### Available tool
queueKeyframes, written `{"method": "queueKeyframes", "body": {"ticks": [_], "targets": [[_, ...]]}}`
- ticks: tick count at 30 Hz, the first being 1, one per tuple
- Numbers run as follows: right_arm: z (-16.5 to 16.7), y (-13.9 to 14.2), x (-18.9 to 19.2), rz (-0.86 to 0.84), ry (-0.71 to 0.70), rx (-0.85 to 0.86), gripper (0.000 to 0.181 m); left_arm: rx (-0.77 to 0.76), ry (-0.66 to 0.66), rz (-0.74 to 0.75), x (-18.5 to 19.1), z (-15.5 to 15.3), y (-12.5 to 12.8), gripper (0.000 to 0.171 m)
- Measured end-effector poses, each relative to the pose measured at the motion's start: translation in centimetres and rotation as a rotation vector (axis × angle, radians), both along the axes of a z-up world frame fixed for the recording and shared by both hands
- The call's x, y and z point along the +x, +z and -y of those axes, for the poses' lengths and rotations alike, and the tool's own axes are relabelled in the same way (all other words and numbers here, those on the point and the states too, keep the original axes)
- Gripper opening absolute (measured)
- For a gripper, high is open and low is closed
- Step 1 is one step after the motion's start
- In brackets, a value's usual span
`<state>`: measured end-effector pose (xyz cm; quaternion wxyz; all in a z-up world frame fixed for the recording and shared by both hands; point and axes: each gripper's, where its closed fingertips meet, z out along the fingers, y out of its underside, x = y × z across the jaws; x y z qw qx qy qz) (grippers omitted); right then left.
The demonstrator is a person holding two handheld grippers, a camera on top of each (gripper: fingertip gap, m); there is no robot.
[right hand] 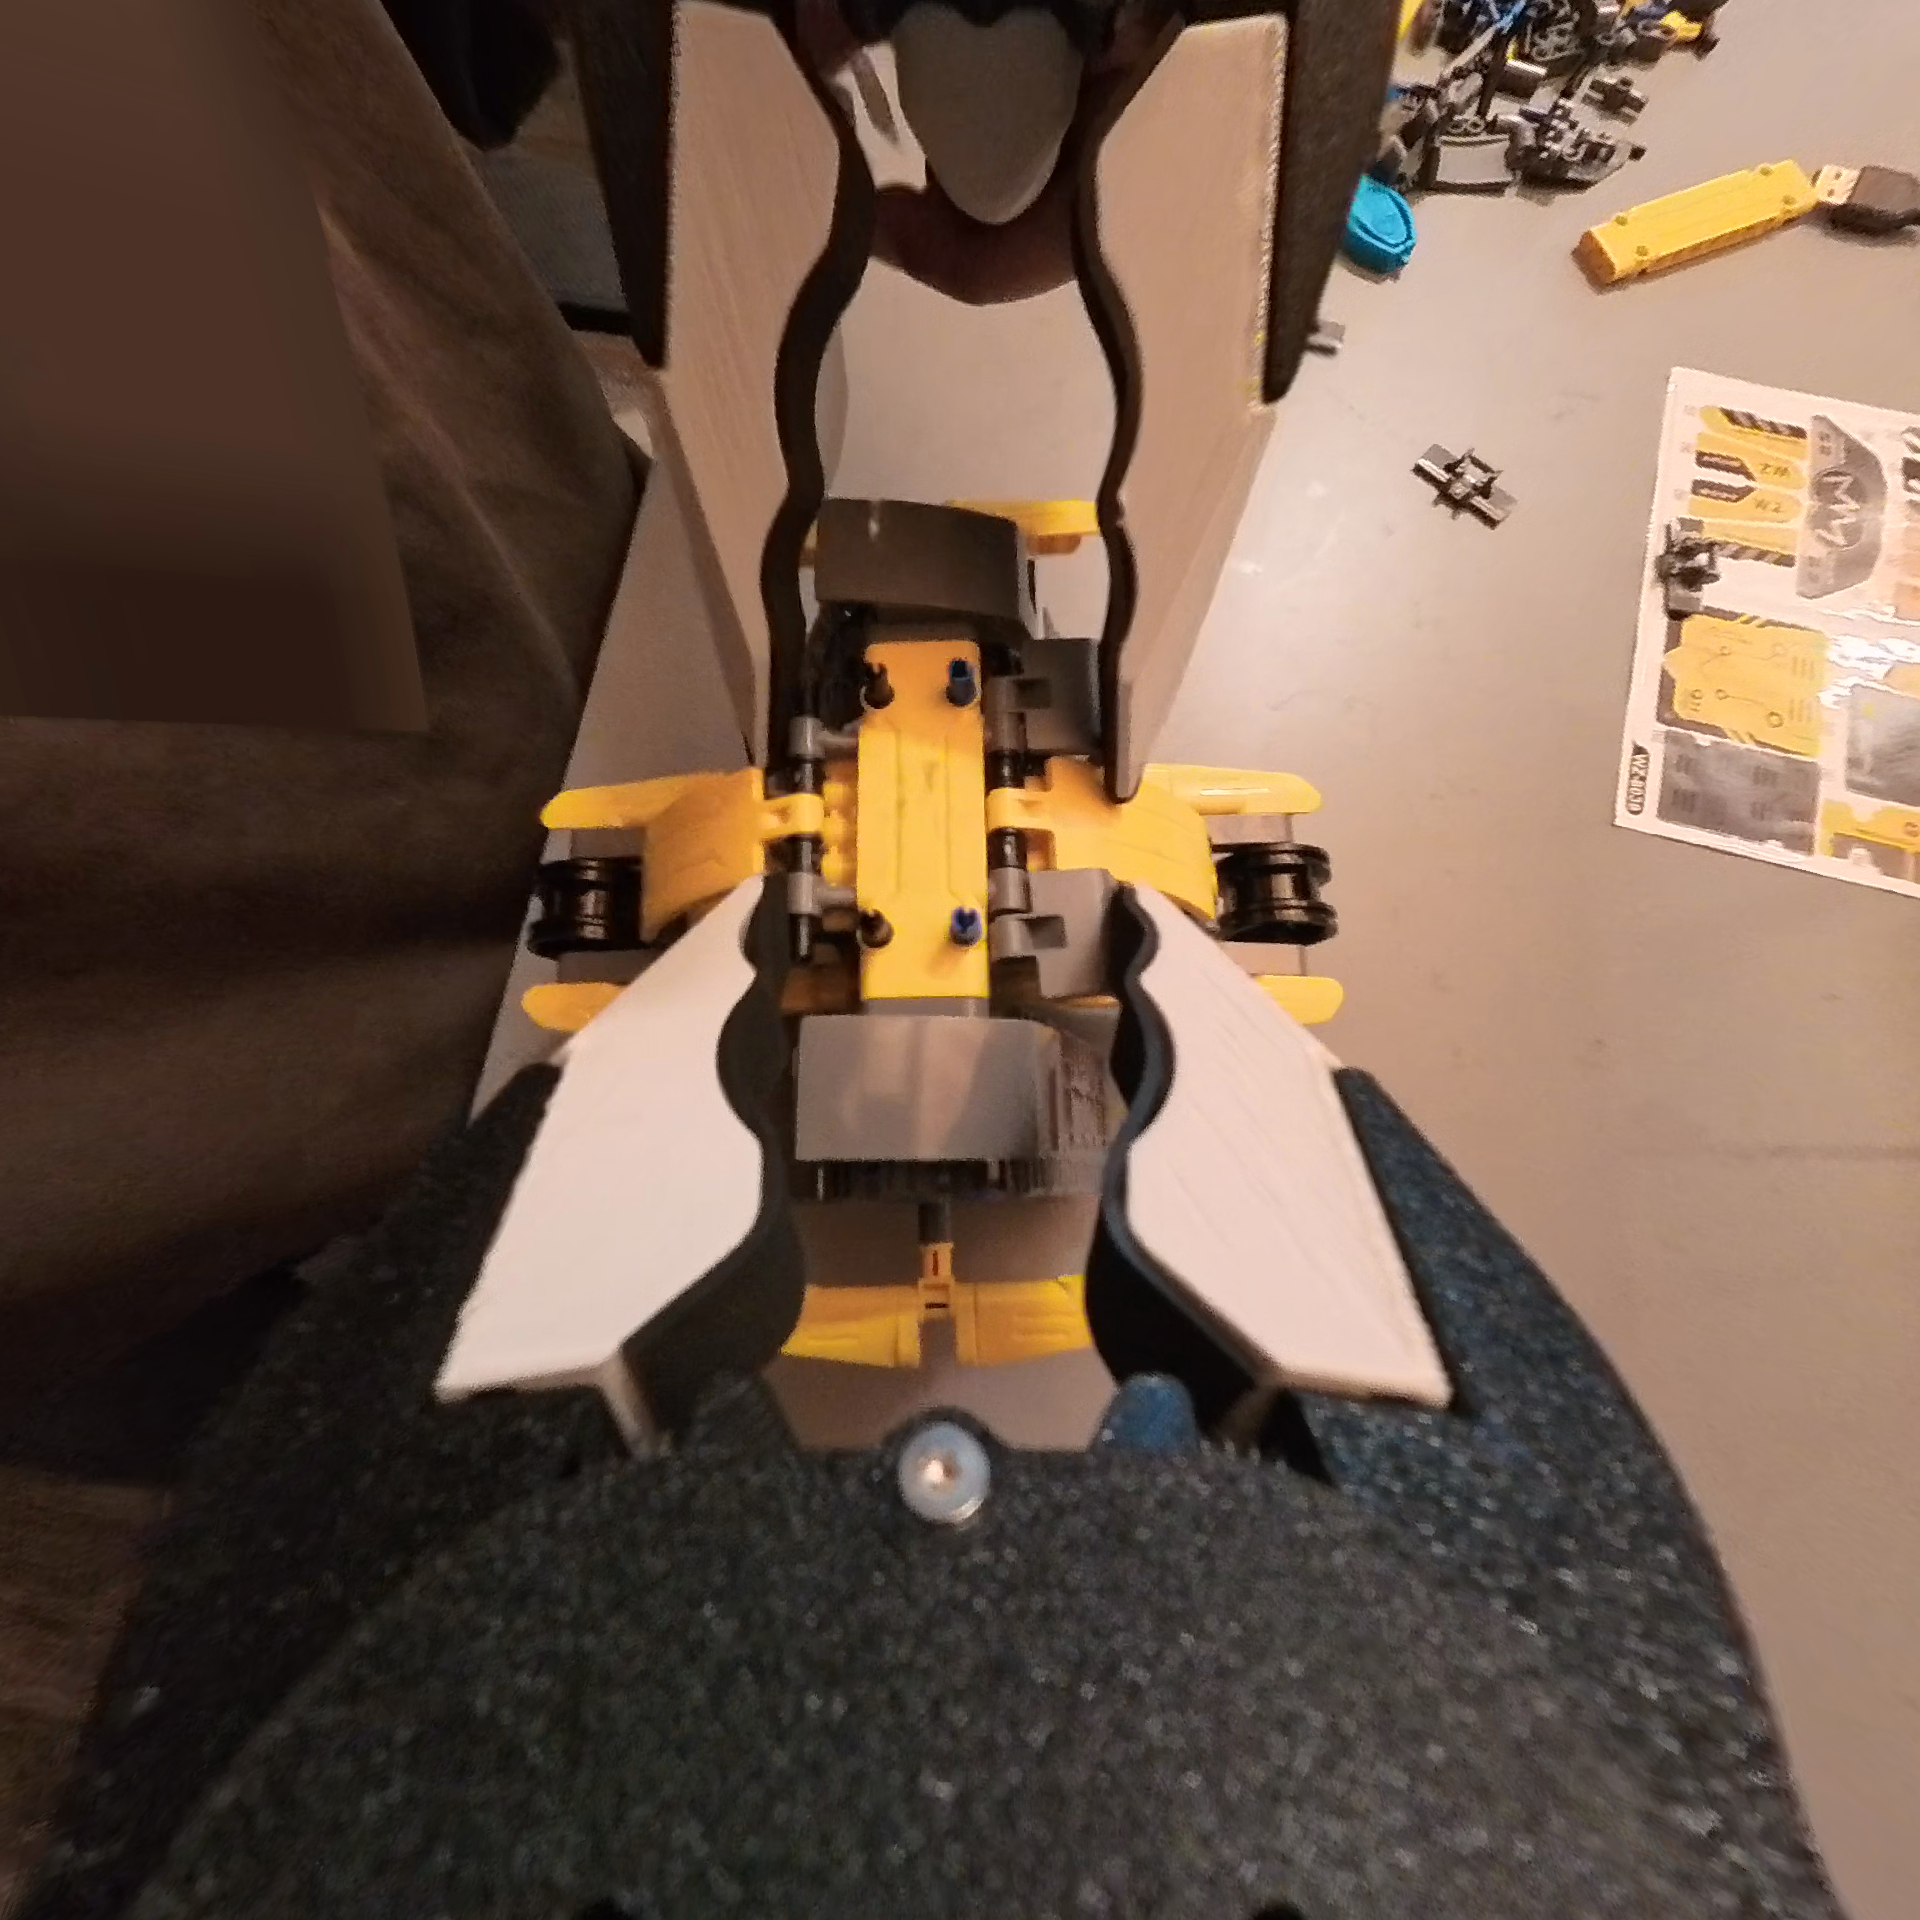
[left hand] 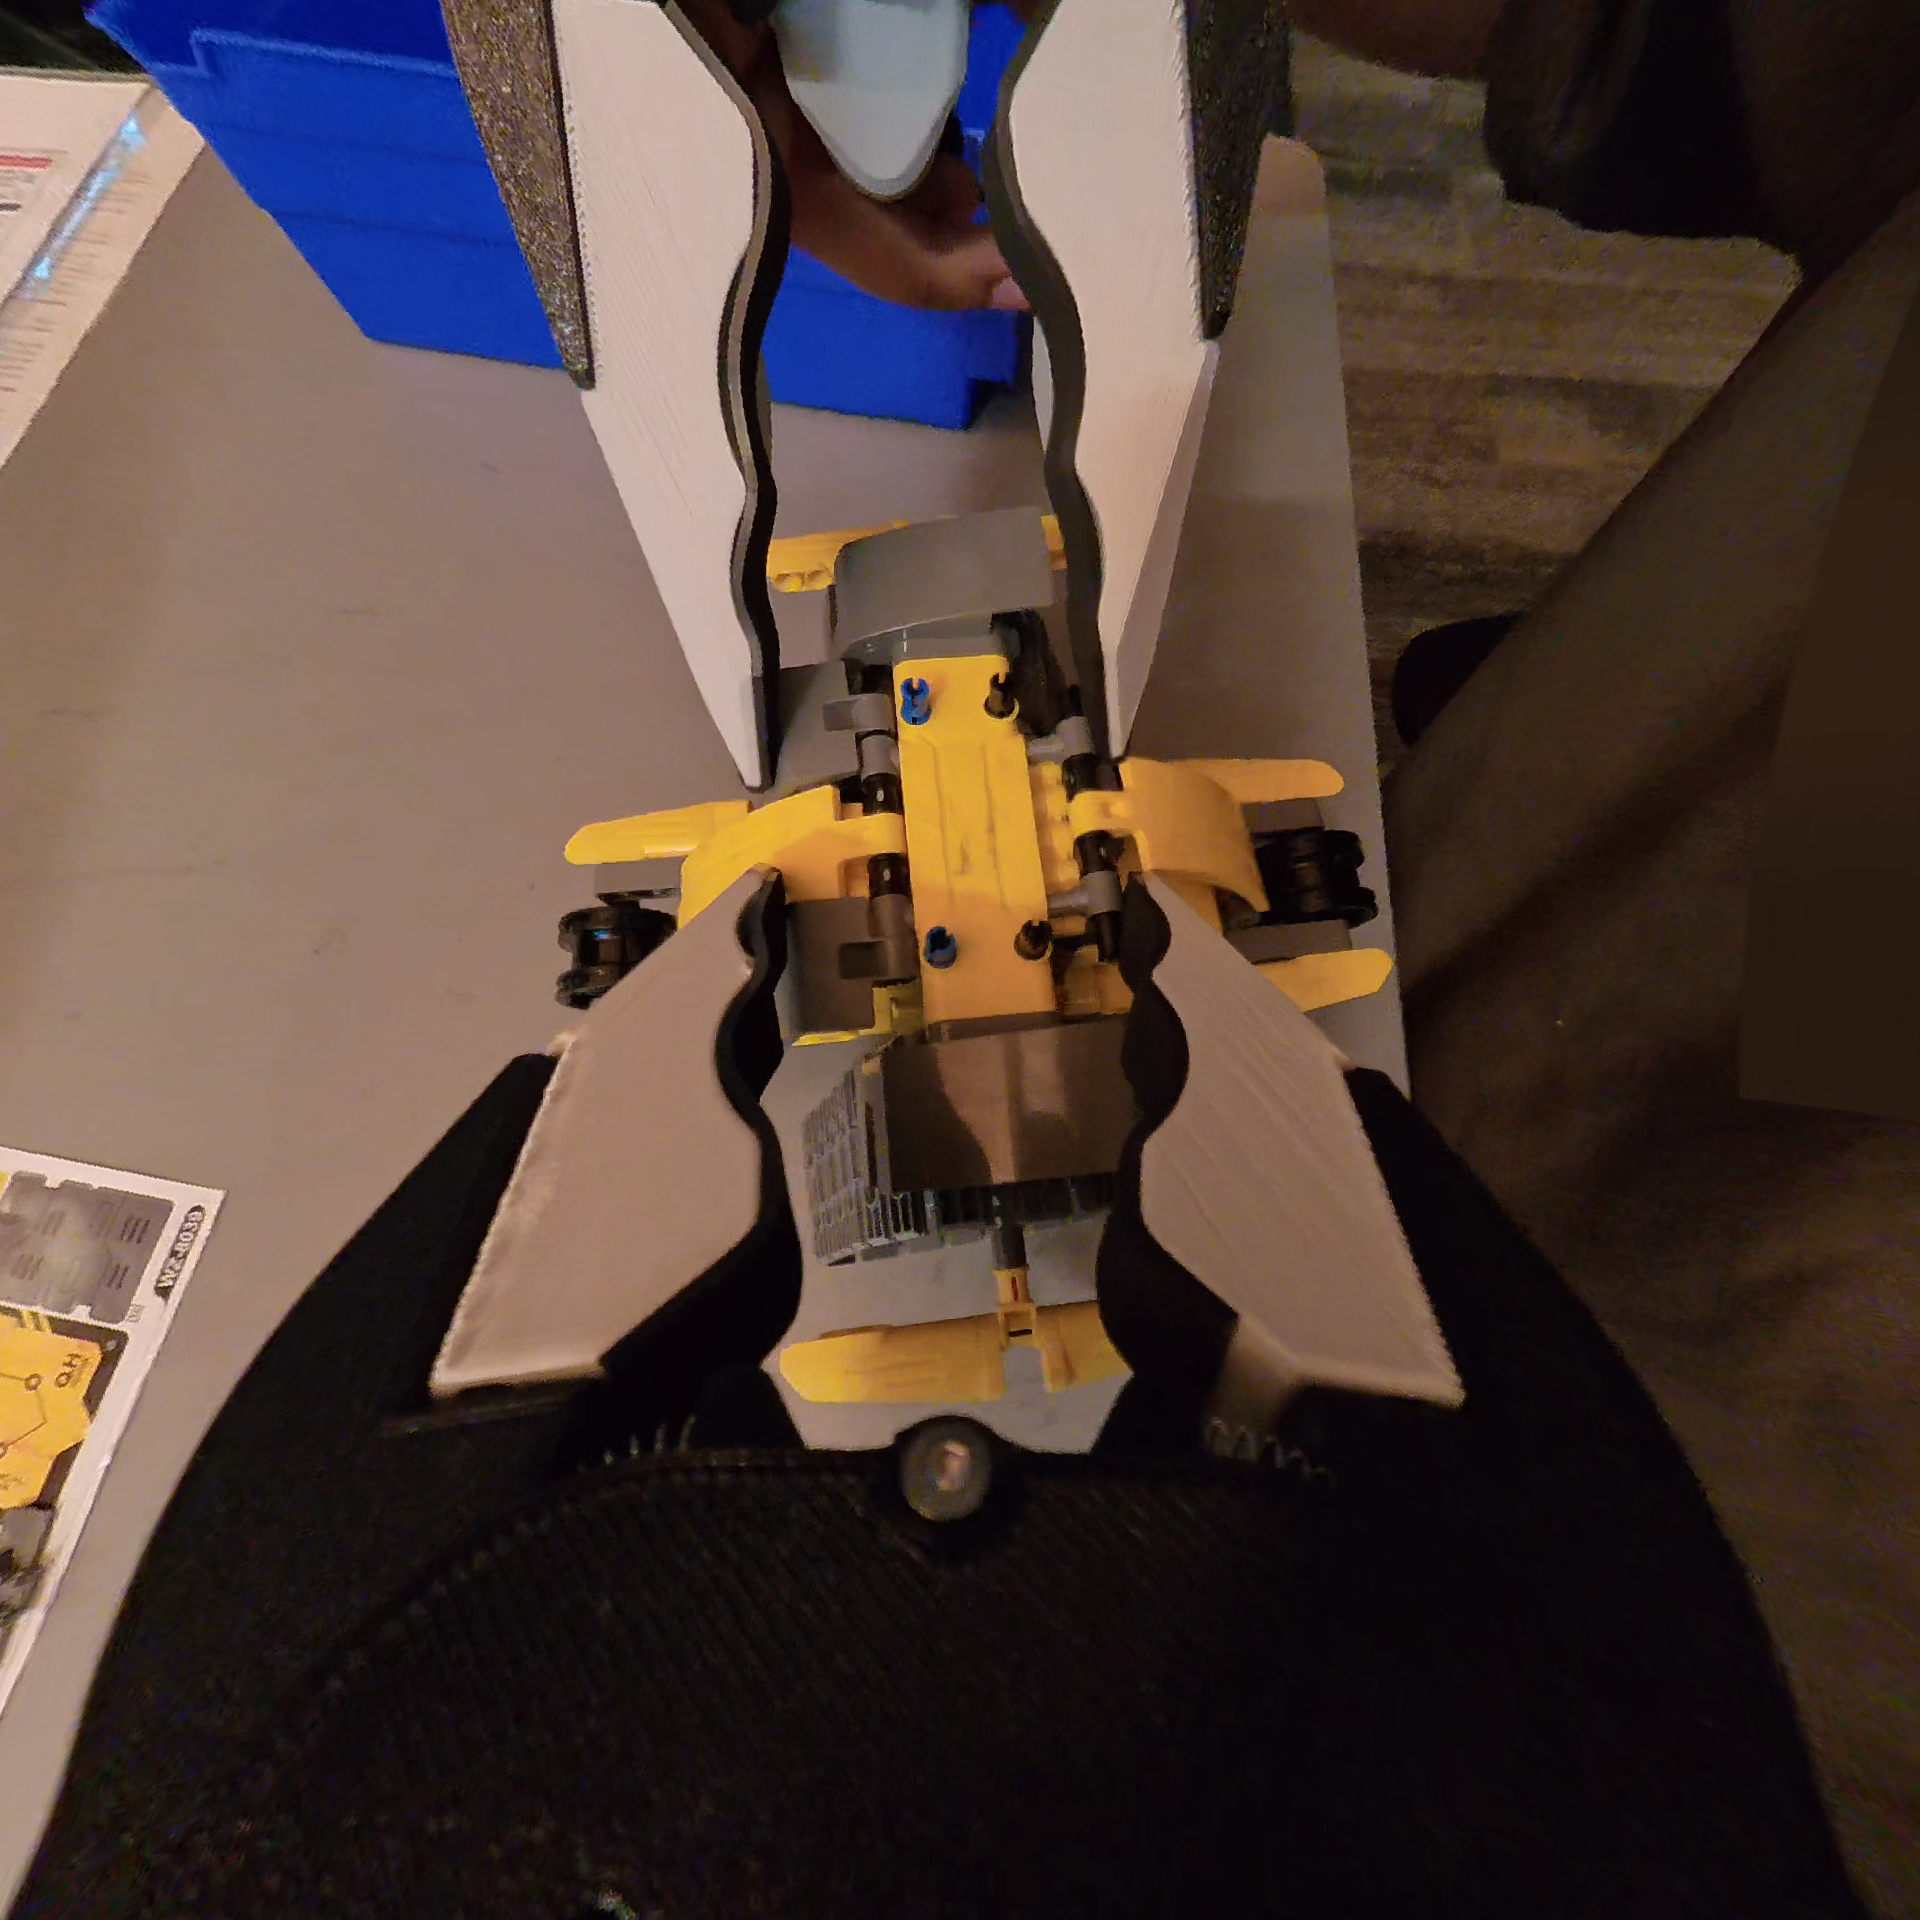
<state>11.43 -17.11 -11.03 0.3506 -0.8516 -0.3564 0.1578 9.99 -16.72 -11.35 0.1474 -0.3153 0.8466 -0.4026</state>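
We see a grey surface (left hand: 260, 644) carrying a yellow-and-grey brick vehicle (left hand: 971, 862) at frame centre, partly built, wheel hubs bare. Our left claw (left hand: 945, 894) and right claw (right hand: 940, 899) each clench it from opposite ends.

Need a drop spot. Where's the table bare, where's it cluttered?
Bare: grey table between blue bin and sticker sheet, left of the yellow model. Also between the model and the sheet in the right view. Crowded: loose parts pile at the far corner; both grippers straddle the model.
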Motion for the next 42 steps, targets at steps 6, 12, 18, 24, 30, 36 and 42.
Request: {"method": "queueKeyframes", "body": {"ticks": [6,12,18,24,30,36,42], "targets": [[-0.1,-0.1,0.1,0.012,0.003,-0.028,0.061,0.003,0.016,-0.019,0.1,-0.1,0.0,0.062],[0.0,0.4,0.0,-0.083,0.012,-0.07,0.057,-0.084,-0.027,-0.042,-0.7,0.9,0.9,0.039],[0.0,0.2,-0.1,-0.026,0.005,-0.029,0.06,-0.013,-0.016,-0.031,-0.7,0.8,0.6,0.044],[0.0,0.2,-0.1,-0.038,-0.011,-0.017,0.06,-0.032,0.081,0.007,-0.1,-0.1,1.4,0.089],[0.0,0.2,-0.1,-0.049,-0.008,-0.011,0.06,-0.002,0.129,-0.056,0.4,-0.9,-0.4,0.086],[0.0,-0.1,0.1,-0.01,-0.023,0.024,0.063,-0.075,0.067,-0.118,-0.2,-0.2,-0.3,0.082],[-0.1,-0.1,0.0,-0.004,-0.028,0.025,0.063,-0.069,0.065,-0.11,0.0,-0.5,-0.2,0.073]]}}
